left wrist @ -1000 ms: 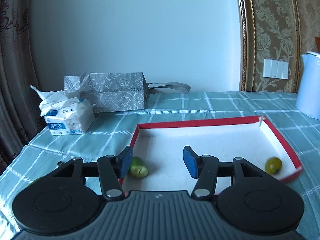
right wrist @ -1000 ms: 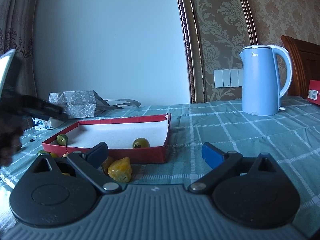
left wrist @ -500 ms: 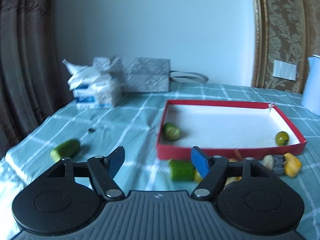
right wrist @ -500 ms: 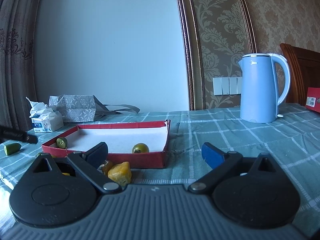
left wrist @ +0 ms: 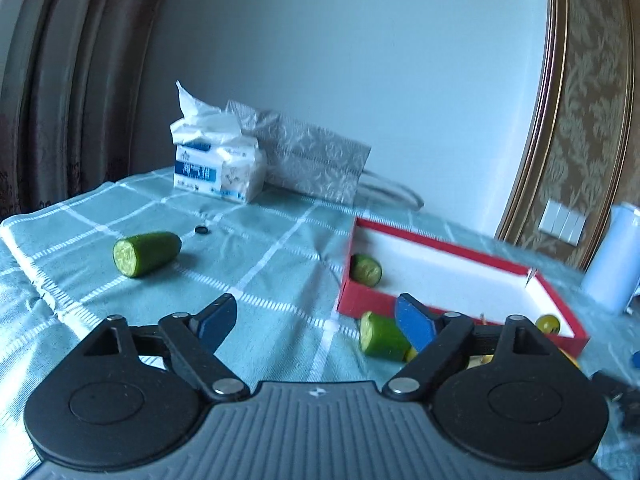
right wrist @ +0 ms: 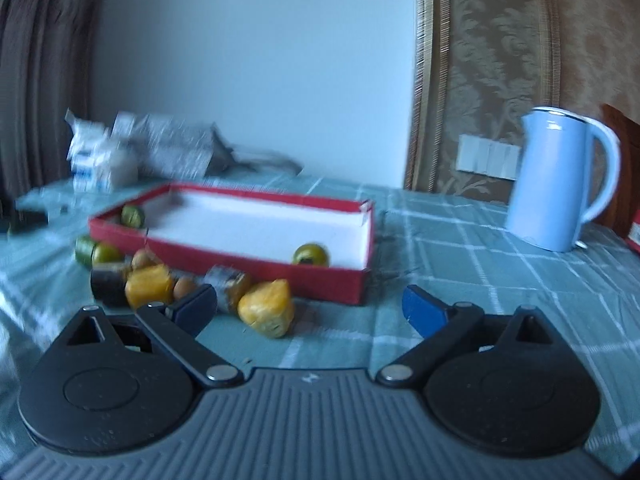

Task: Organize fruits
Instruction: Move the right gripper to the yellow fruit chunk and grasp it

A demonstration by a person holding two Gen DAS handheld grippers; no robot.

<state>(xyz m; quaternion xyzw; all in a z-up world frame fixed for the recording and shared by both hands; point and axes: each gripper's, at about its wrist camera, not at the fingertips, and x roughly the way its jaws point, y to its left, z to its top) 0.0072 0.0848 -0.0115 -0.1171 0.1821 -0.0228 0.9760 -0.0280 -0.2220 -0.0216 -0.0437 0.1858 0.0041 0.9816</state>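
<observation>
Now, on the left wrist view, the left gripper (left wrist: 316,320) has swung away from over the tray (left wrist: 460,246) toward the open cloth, and its jaws are opening with nothing between them. A second ago a green piece (left wrist: 366,269) sat right by its left finger inside the tray; that piece now lies alone in the tray's near-left corner, so it looks delivered. Ahead to the left a cucumber end (left wrist: 146,253) lies well apart on the tablecloth (left wrist: 260,256), probably the next pickup. Another green chunk (left wrist: 382,336) rests just outside the tray wall.

From the right wrist view, blurred by motion, the right gripper (right wrist: 304,312) has turned toward the pile, jaws spread and closing slightly on nothing. A yellow chunk (right wrist: 266,308) sits just ahead between them. One round fruit (right wrist: 311,255) is in the tray; the kettle (right wrist: 560,178) stands well apart.
</observation>
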